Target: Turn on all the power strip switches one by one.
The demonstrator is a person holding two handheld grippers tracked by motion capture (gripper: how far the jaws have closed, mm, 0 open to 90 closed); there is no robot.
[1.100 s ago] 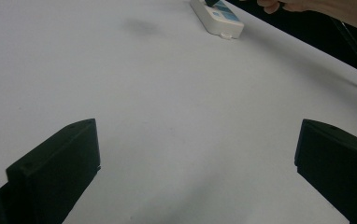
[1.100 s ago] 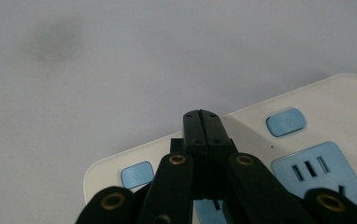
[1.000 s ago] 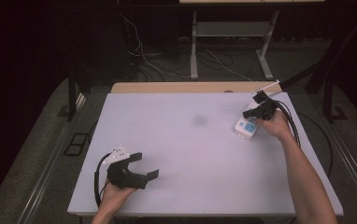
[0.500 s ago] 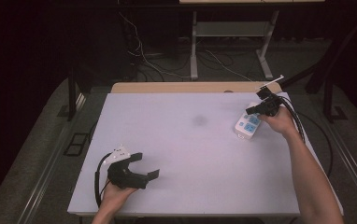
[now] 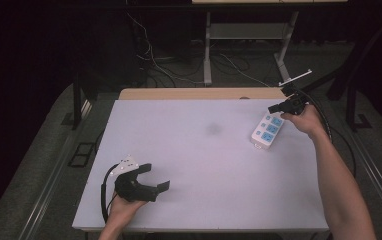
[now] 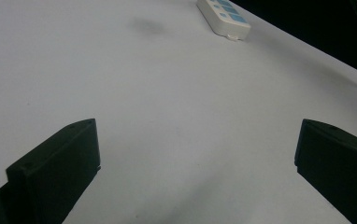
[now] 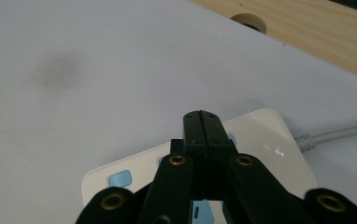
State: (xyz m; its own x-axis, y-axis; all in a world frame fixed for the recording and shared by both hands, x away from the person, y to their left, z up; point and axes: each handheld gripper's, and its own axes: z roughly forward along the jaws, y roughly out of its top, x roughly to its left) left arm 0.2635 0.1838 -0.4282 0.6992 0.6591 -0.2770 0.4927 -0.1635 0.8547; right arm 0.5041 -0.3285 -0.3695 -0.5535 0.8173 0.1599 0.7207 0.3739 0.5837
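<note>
Your right gripper (image 5: 278, 108) lifted a bit off the power strip (image 5: 267, 131), jaws clenched empty. Left gripper (image 5: 155, 178) rests released on the table (image 5: 199, 150).

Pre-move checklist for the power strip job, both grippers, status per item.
1. Power strip flat on the table, sockets up: ok.
2. Right gripper jaws shut with nothing between them: ok. It sits just above the strip's far end; contact cannot tell.
3. Left gripper jaws wide open and empty, near the front left of the table: ok.
4. Path between the left gripper and the strip free of objects: ok.
5. Strip's grey cord running off the far end, not under the jaws: ok.
6. Cord plugged in or live: cannot tell.
</note>
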